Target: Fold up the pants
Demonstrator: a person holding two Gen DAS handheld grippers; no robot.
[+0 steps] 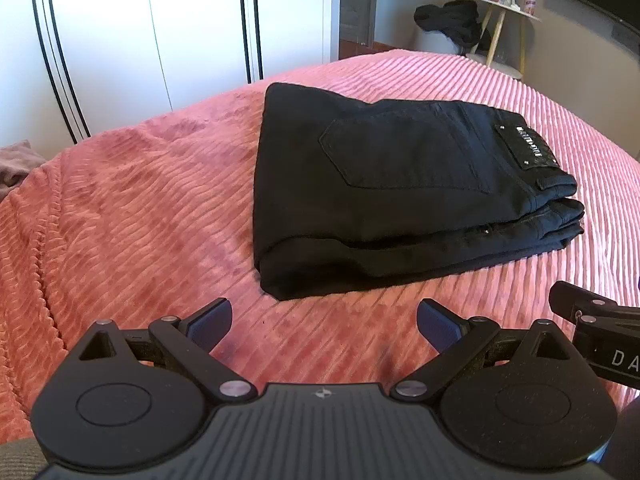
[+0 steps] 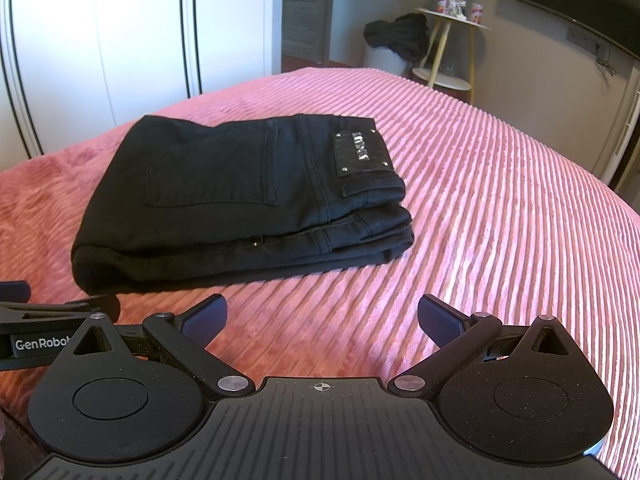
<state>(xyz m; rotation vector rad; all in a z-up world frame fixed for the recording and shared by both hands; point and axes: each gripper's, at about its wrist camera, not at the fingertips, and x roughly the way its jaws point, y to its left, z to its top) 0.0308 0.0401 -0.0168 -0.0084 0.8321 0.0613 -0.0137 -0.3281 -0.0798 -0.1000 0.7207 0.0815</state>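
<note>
side table [image 2: 452, 20] beyond folded pants [image 2: 240, 200]

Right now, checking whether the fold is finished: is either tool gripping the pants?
No: the pants lie folded on the bedspread, both tools open short of them.

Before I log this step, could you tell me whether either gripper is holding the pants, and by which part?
Nothing is held. The left gripper and right gripper are both open, short of the folded pants.
</note>
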